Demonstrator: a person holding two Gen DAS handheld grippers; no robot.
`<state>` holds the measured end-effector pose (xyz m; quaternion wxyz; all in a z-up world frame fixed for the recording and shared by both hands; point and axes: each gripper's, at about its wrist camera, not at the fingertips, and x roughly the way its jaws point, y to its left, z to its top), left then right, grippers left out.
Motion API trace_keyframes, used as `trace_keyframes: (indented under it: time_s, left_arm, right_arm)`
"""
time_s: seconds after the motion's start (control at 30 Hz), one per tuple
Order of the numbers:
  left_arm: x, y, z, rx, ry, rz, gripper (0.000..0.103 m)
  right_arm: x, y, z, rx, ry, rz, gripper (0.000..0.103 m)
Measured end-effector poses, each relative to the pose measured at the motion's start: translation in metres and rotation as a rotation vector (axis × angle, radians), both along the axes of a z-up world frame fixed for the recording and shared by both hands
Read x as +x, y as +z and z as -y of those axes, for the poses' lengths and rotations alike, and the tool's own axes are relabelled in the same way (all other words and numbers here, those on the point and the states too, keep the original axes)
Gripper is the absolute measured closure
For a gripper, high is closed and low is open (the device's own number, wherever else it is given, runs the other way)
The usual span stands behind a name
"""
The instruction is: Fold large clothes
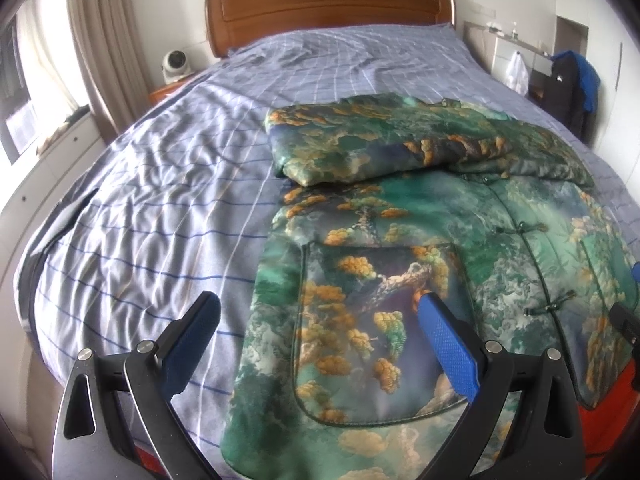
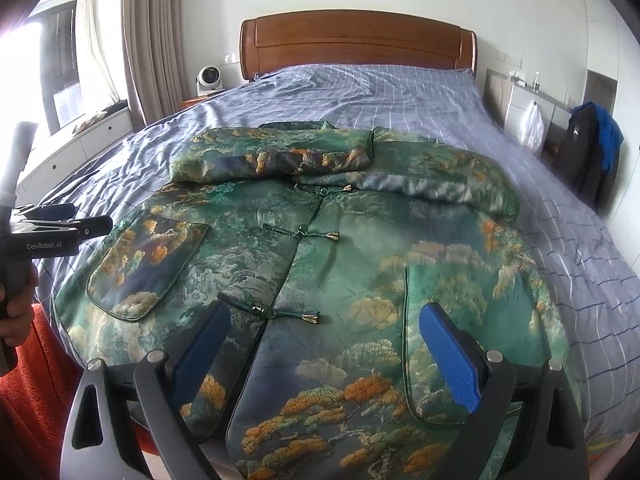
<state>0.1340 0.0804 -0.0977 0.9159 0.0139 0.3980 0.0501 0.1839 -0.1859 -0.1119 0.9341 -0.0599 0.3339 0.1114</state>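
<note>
A green padded jacket (image 1: 400, 248) with orange tree print and knot buttons lies flat, front up, on the bed; it also shows in the right wrist view (image 2: 340, 240). Both sleeves (image 2: 272, 156) are folded across its chest. My left gripper (image 1: 320, 312) is open and empty, hovering over the jacket's left pocket (image 1: 380, 320) and hem edge. My right gripper (image 2: 324, 328) is open and empty above the lower front, between the bottom knot button (image 2: 268, 313) and the right pocket (image 2: 440, 320). The left gripper's body (image 2: 52, 232) shows at the left edge of the right wrist view.
The bed (image 1: 160, 200) has a wrinkled blue checked sheet and a wooden headboard (image 2: 356, 40). A white fan (image 2: 209, 78) stands on the nightstand at left. Clothes hang on a chair (image 2: 588, 156) at right. Orange fabric (image 2: 40, 380) lies at the near edge.
</note>
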Motion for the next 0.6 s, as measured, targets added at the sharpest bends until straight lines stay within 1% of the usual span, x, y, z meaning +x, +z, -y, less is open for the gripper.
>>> trace_keyframes:
  time_s: [0.3, 0.6]
  left_arm:
    - [-0.002, 0.001, -0.002, 0.009, 0.012, 0.006, 0.004]
    - [0.000, -0.004, -0.003, 0.023, 0.022, -0.008, 0.004]
  right_arm:
    - [-0.004, -0.001, -0.007, -0.017, 0.015, 0.001, 0.008]
    - [-0.005, -0.006, -0.013, -0.022, 0.031, -0.011, 0.008]
